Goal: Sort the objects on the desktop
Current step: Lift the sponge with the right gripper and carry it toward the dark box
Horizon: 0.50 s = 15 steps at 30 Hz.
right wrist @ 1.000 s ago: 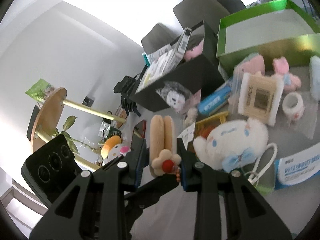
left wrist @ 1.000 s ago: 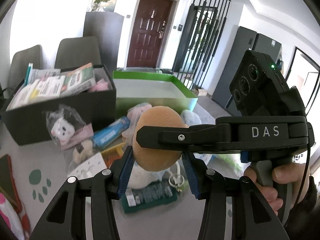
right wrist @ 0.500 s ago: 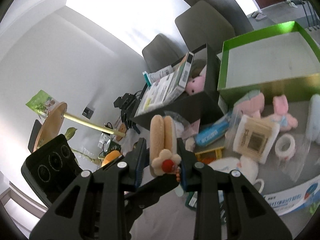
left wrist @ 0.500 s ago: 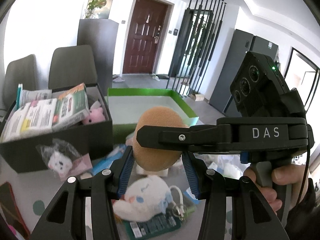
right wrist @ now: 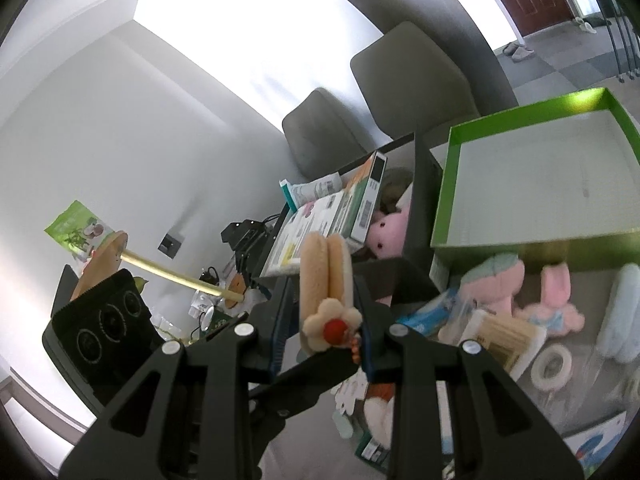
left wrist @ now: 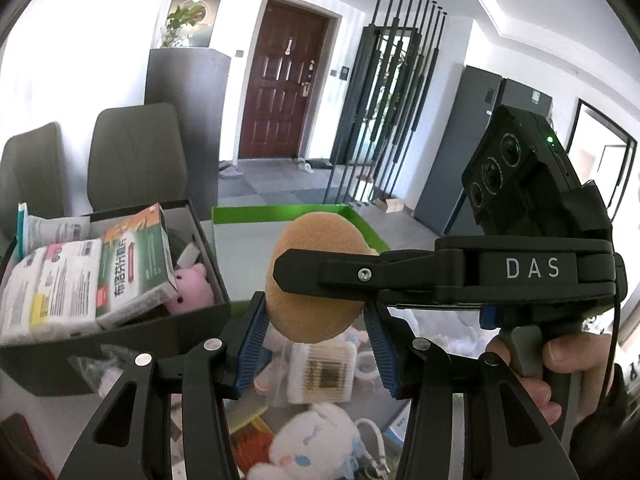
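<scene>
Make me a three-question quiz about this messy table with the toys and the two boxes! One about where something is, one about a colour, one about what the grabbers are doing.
1. Where is the pink plush?
A. In the black box
B. In the green box
C. On a chair

2. What colour are the walls of the box with nothing in it?
A. Red
B. Green
C. Blue

3. What is the right gripper doing?
A. Standing open over the table
B. Lying flat on the table
C. Squeezing the tan plush toy

Answers:
1. A: it sits in the black box beside the packets.
2. B: its rim and walls are bright green.
3. C: both fingers press the sides of the tan plush toy; the left gripper grips it too.
</scene>
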Each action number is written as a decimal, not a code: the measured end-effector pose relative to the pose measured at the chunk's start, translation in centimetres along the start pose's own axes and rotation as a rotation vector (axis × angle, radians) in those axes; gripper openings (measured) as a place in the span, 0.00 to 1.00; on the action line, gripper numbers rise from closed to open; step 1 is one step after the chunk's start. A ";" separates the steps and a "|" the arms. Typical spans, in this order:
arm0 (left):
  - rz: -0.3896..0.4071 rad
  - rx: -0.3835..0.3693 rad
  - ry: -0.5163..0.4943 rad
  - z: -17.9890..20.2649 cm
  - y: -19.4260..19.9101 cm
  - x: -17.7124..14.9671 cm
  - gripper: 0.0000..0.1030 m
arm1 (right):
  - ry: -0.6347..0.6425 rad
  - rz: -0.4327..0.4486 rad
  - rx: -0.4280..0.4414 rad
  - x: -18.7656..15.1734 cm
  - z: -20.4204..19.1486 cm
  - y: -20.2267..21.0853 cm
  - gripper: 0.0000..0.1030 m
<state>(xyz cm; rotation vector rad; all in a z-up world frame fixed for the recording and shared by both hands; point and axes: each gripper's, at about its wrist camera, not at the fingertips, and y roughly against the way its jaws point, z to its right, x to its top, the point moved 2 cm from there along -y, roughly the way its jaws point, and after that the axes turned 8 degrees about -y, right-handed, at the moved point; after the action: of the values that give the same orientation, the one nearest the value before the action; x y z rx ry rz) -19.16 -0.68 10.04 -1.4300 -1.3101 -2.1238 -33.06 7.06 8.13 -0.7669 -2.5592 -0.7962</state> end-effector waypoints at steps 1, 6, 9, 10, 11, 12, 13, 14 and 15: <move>0.001 -0.001 0.002 -0.3 -0.1 0.1 0.48 | -0.002 0.000 0.002 0.4 0.1 -0.3 0.29; 0.002 0.006 0.008 -1.5 -0.9 1.1 0.48 | -0.001 0.006 0.007 1.6 0.1 -1.4 0.29; 0.007 0.010 0.002 -2.2 -1.3 1.7 0.48 | 0.000 0.010 0.005 2.5 0.1 -2.1 0.29; 0.009 0.009 0.001 -2.5 -1.5 1.9 0.48 | 0.001 0.012 0.005 2.8 0.1 -2.2 0.29; 0.012 0.007 0.001 -2.8 -1.7 2.1 0.48 | 0.002 0.015 0.006 3.1 0.0 -2.4 0.29; 0.012 0.006 0.000 -3.1 -1.9 2.3 0.48 | 0.003 0.017 0.006 3.4 0.0 -2.5 0.29; 0.012 0.006 -0.002 -3.3 -2.1 2.6 0.48 | 0.004 0.020 0.006 3.8 0.0 -2.7 0.29; 0.010 0.007 -0.004 -3.7 -2.3 2.9 0.48 | 0.004 0.021 0.006 4.1 0.0 -2.9 0.29; 0.007 0.009 -0.002 -4.0 -2.5 3.2 0.48 | 0.004 0.023 0.007 4.3 0.0 -3.1 0.29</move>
<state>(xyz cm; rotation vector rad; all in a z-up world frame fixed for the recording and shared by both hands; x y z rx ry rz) -24.67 -1.64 10.95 -1.4318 -1.3123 -2.1098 -38.28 6.62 8.90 -0.7898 -2.5437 -0.7811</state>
